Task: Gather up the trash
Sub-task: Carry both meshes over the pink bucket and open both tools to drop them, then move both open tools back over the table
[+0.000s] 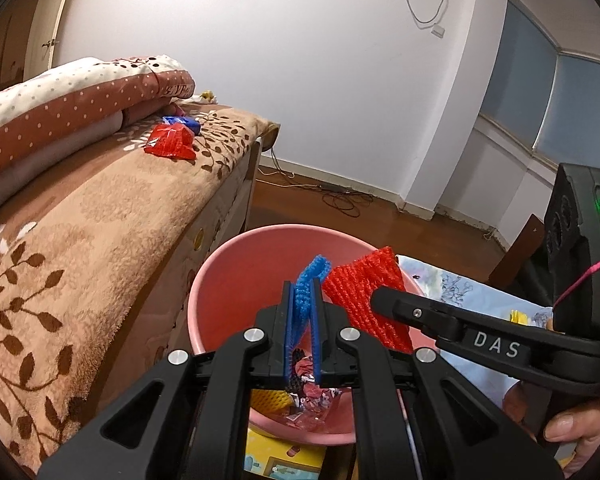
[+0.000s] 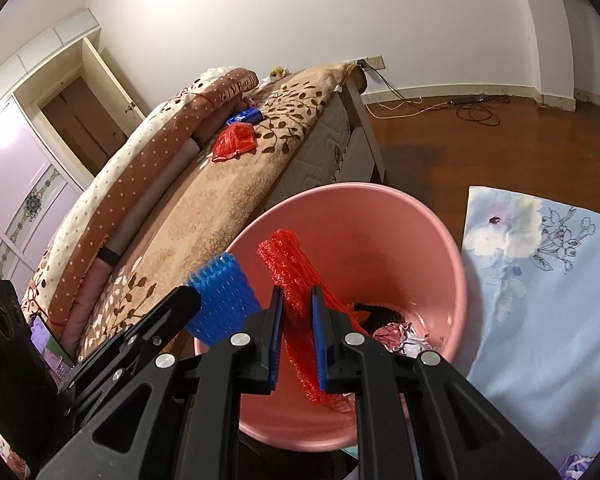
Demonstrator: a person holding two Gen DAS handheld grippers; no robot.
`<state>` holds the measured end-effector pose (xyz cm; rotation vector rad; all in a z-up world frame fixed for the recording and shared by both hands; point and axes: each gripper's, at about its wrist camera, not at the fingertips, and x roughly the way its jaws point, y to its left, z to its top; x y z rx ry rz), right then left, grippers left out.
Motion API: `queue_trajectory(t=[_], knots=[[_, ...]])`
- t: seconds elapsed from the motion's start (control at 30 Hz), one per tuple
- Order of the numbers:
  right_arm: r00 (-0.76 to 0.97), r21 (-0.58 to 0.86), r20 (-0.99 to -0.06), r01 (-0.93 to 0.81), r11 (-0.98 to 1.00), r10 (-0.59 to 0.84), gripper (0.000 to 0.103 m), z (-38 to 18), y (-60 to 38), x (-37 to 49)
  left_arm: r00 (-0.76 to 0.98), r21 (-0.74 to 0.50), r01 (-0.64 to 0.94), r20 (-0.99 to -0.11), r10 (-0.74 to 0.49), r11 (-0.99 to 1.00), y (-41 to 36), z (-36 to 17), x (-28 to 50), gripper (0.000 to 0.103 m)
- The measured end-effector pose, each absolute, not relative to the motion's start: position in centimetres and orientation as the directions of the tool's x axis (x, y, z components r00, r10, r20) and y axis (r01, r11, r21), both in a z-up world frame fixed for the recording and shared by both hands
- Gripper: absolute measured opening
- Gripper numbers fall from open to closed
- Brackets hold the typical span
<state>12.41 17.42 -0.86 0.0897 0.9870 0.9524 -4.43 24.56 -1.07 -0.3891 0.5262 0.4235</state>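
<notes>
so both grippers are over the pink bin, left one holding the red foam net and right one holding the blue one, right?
Not quite: the colours are swapped. In the left wrist view the left gripper is shut on the blue foam net, and in the right wrist view the right gripper is shut on the red foam net. Both are indeed over the pink bin.
</notes>
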Motion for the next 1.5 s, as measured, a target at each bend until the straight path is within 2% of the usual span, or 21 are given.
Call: queue_trajectory(t=[0.33, 0.47, 0.53, 0.6, 0.67, 0.8, 0.9, 1.5], knots=[[0.194, 0.464, -0.682, -0.629, 0.623, 0.705, 0.015, -2.0, 18.1, 12.8, 0.774, -0.236, -0.484, -0.565, 0.286, 0.843, 24.5, -1.9, -4.1, 0.007], [0.200, 0.463, -0.683, -0.625, 0.628, 0.703, 0.022, -2.1, 18.0, 12.8, 0.774, -0.231, -0.481, -0.565, 0.286, 0.846, 24.4, -2.0, -4.0, 0.008], [0.201, 0.462, -0.683, -0.625, 0.629, 0.702, 0.022, -2.2, 17.9, 12.9, 0.773, -0.231, -0.481, -0.566, 0.285, 0.846, 24.4, -2.0, -4.0, 0.011], [0.206, 0.460, -0.684, -0.623, 0.633, 0.700, 0.023, -2.1, 17.7, 12.9, 0.771, -0.224, -0.485, -0.567, 0.292, 0.845, 24.3, -2.0, -4.0, 0.029], [0.207, 0.459, -0.685, -0.622, 0.634, 0.699, 0.025, -2.1, 17.5, 13.0, 0.773, -0.225, -0.487, -0.561, 0.296, 0.844, 24.1, -1.9, -4.2, 0.036], [0.209, 0.457, -0.684, -0.624, 0.634, 0.699, 0.026, -2.1, 17.4, 13.0, 0.775, -0.231, -0.489, -0.558, 0.297, 0.841, 24.1, -1.7, -4.4, 0.041], [0.207, 0.459, -0.681, -0.626, 0.630, 0.702, 0.032, -2.0, 17.3, 12.9, 0.775, -0.239, -0.495, -0.556, 0.300, 0.835, 24.2, -1.5, -4.6, 0.044], [0.229, 0.453, -0.648, -0.651, 0.609, 0.727, 0.039, 0.5, 15.3, 11.7, 0.784, -0.246, -0.499, -0.535, 0.313, 0.831, 23.5, 0.3, -5.7, 0.045]])
